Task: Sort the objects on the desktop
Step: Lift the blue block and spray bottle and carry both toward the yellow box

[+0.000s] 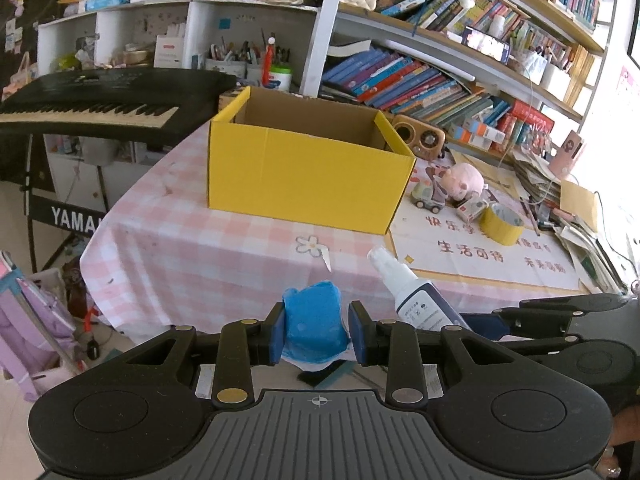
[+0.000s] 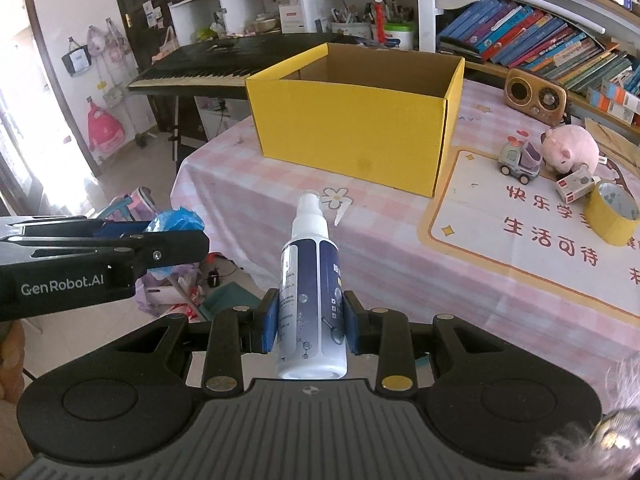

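My left gripper (image 1: 316, 334) is shut on a crumpled blue packet (image 1: 314, 322), held in the air before the near edge of the table. Seen from the right wrist view, that left gripper (image 2: 172, 236) pokes in from the left with the blue packet (image 2: 176, 218) between its pads. My right gripper (image 2: 308, 330) is shut on a white spray bottle (image 2: 310, 280) with a dark blue label, nozzle pointing away. The spray bottle (image 1: 412, 292) also shows in the left wrist view, just right of the packet. An open yellow cardboard box (image 1: 304, 168) stands ahead on the pink checked tablecloth (image 1: 208, 248).
On the right of the table lie a yellow tape roll (image 2: 614, 216), a small toy car (image 2: 520, 162), a pink plush pig (image 2: 572, 150), a little red-and-white box (image 2: 576, 186) and a wooden radio (image 2: 534, 96). A black keyboard (image 1: 104, 100) stands left of the table. Bookshelves line the back.
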Motion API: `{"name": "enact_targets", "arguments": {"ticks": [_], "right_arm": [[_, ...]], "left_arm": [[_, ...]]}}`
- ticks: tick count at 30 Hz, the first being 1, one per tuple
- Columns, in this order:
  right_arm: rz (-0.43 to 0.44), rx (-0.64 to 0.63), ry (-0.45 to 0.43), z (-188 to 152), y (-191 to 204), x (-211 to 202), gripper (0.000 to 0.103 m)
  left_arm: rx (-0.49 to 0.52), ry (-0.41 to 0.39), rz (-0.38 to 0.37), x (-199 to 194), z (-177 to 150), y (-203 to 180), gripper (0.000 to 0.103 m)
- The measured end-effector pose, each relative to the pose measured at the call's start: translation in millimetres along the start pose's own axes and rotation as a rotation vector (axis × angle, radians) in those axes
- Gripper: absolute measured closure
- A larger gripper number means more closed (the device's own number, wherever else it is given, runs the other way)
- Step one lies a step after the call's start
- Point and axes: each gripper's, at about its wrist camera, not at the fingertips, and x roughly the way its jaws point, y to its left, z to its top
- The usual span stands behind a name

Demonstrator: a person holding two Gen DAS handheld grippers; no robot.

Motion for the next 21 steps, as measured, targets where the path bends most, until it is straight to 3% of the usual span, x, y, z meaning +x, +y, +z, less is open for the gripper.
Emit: {"name": "enact_targets", "arguments": {"ticks": [21], "right_arm": [[-0.002, 0.007, 0.0, 0.5, 2.8, 2.6, 0.073]], "left_arm": [[0.005, 0.003, -0.011, 0.0, -0.6, 6.3, 0.072]]}}
